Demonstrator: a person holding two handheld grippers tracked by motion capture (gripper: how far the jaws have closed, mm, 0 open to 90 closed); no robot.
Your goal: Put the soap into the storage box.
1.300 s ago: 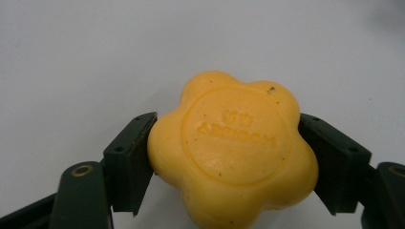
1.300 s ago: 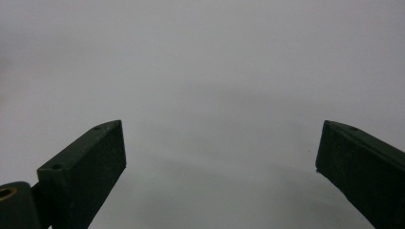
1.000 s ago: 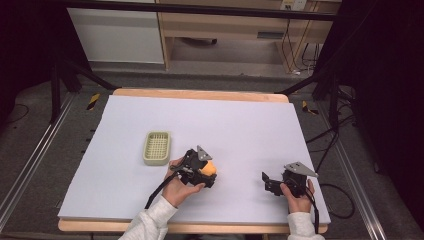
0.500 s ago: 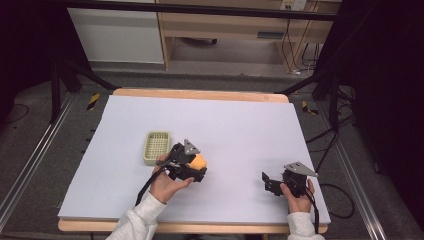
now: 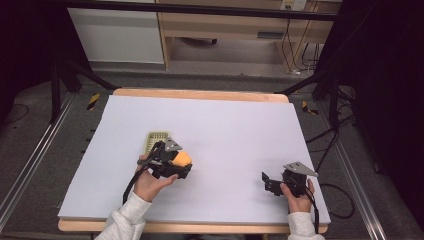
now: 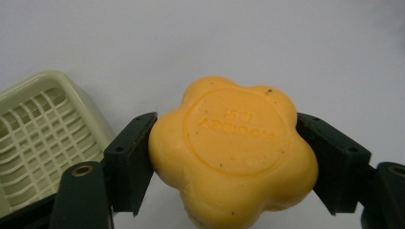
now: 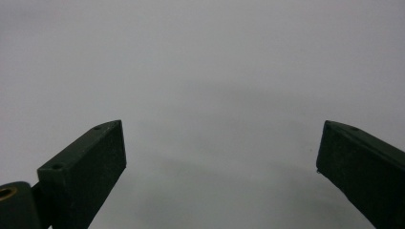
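An orange flower-shaped soap bar [image 6: 232, 148] with raised lettering sits clamped between my left gripper's two black jaws. In the high view that left gripper [image 5: 183, 161] holds the soap [image 5: 182, 158] just right of a pale green slatted soap dish [image 5: 154, 140], which lies on the white table. The dish [image 6: 40, 138] shows at the left of the left gripper view, close beside the jaw. My right gripper [image 5: 265, 181] rests near the table's front right, its jaws wide apart with nothing between them [image 7: 222, 162].
The white sheet [image 5: 225, 125] covers a wooden table with edges at the front and back. Black frame legs and cables stand around the table on the floor. A cabinet sits beyond the far edge.
My left gripper has carried the soap leftward and slightly away from me, ending close beside the green dish. The right gripper has stayed put.
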